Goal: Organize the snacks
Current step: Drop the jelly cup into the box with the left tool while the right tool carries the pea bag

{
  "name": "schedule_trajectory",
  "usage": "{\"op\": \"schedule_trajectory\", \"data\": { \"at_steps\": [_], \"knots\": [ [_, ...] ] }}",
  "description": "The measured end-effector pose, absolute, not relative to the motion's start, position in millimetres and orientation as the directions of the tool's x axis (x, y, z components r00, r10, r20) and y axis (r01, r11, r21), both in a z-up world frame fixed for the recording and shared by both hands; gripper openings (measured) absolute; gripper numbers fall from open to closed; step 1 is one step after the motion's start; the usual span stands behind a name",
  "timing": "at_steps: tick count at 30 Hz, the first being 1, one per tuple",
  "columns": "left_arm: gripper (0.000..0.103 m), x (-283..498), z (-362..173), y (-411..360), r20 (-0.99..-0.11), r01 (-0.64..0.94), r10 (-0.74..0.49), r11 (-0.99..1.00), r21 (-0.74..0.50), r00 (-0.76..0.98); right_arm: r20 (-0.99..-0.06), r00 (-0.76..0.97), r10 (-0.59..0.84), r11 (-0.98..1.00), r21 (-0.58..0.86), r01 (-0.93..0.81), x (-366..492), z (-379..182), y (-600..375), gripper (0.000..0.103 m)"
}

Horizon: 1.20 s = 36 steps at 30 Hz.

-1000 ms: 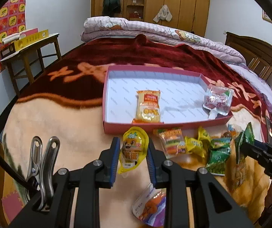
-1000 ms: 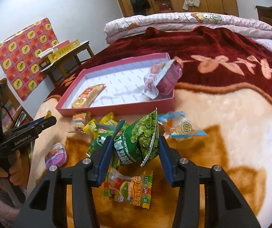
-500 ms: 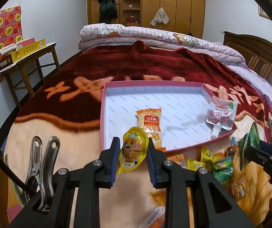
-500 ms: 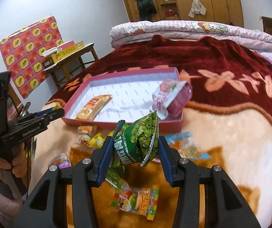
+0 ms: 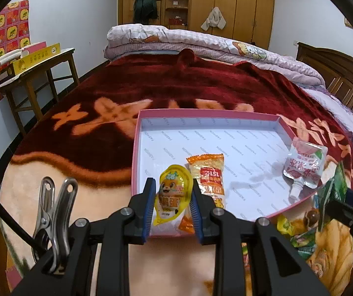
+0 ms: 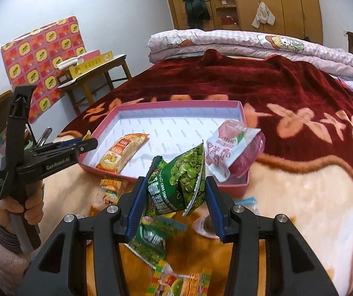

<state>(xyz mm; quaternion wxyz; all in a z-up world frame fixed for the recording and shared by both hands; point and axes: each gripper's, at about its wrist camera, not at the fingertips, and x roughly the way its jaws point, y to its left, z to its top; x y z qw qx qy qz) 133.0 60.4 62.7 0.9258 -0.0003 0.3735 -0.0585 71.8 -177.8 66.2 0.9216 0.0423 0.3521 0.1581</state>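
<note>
A bedroom, with a bed (image 5: 53, 197) covered by a cream and dark red flowered blanket serving as the work surface. Nearest, loose snack packets (image 6: 151, 244) lie scattered on the cream part of the blanket. Just above them, the left gripper (image 5: 174, 197) is clamped on a yellow jelly pouch (image 5: 174, 192) with a cartoon animal, held over the near edge of a shallow pink tray (image 5: 137, 133). The right gripper (image 6: 176, 192) is closed on a green pea packet (image 6: 183, 177), raised in the air short of the tray's near wall. Inside the tray, an orange packet (image 5: 209, 172) lies on the white floor near the front, and a clear spouted pouch (image 5: 304, 167) leans over the right wall. Both hands appear to be in the carrying step, bringing one snack each to the tray. The next move likely calls for bringing each packet over bare tray floor, clear of the two items already there, then opening the gripper to drop it. Beyond the bed stand a folded quilt (image 5: 201, 42), a small wooden table (image 5: 35, 74) at left, and wooden wardrobes (image 5: 225, 7).
</note>
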Motion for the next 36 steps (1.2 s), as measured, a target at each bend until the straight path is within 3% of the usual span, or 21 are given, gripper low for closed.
{"op": "schedule_trajectory", "data": {
  "at_steps": [20,24,36],
  "knots": [
    [0.028,165,42,56,-0.73,0.135,-0.125,0.99,-0.046,0.672,-0.622,0.7,0.352,0.936,0.225,-0.27,114,67,-162,0.048],
    [0.038,166,40,55,-0.738,0.126,-0.103,0.992,-0.024,0.667,-0.626,0.694,0.357,0.934,0.233,-0.27,120,63,-162,0.048],
    [0.04,156,51,58,-0.714,0.099,-0.088,0.995,-0.027,0.695,-0.655,0.667,0.354,0.935,0.251,-0.249,133,45,-162,0.048]
  ]
}}
